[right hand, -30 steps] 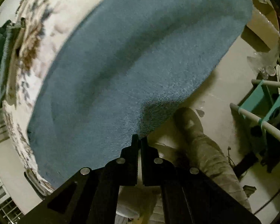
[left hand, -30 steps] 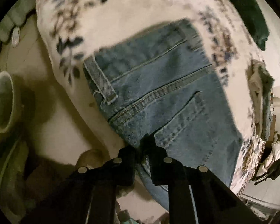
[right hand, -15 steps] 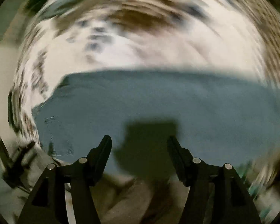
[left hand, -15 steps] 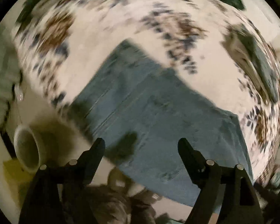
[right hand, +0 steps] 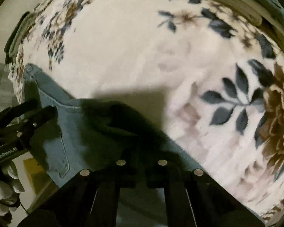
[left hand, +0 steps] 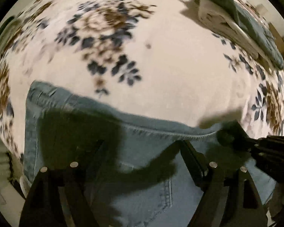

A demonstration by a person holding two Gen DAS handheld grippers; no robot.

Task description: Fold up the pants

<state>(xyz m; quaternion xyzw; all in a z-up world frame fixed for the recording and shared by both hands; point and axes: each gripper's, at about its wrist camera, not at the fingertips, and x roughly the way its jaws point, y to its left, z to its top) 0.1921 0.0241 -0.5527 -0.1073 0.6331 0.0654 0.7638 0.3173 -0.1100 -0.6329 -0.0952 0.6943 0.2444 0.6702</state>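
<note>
Blue jeans (left hand: 142, 185) lie folded at the near edge of a bed covered by a floral blanket (left hand: 170, 71). My left gripper (left hand: 142, 147) hovers over them pointing down, open, nothing between its fingers. The right wrist view has it at the left edge as the left gripper (right hand: 41, 107), over the jeans (right hand: 70, 124). My right gripper (right hand: 141, 140) is shut, its tips in deep shadow where the denim bunches up. In the left wrist view the right gripper (left hand: 227, 132) pinches the jeans' far stitched edge, which lifts slightly there.
A stack of folded clothes (left hand: 242, 24) lies at the bed's far right, and the right wrist view holds the same stack (right hand: 236, 7). A dark green item (right hand: 15, 36) sits at the far left edge. A gloved hand (right hand: 5, 189) and a yellow object (right hand: 36, 172) show below the bed's edge.
Both grippers let go of the jeans and swung round over the bed. The left one opened and stayed open. The right one opened, then shut again at the jeans' far edge.
</note>
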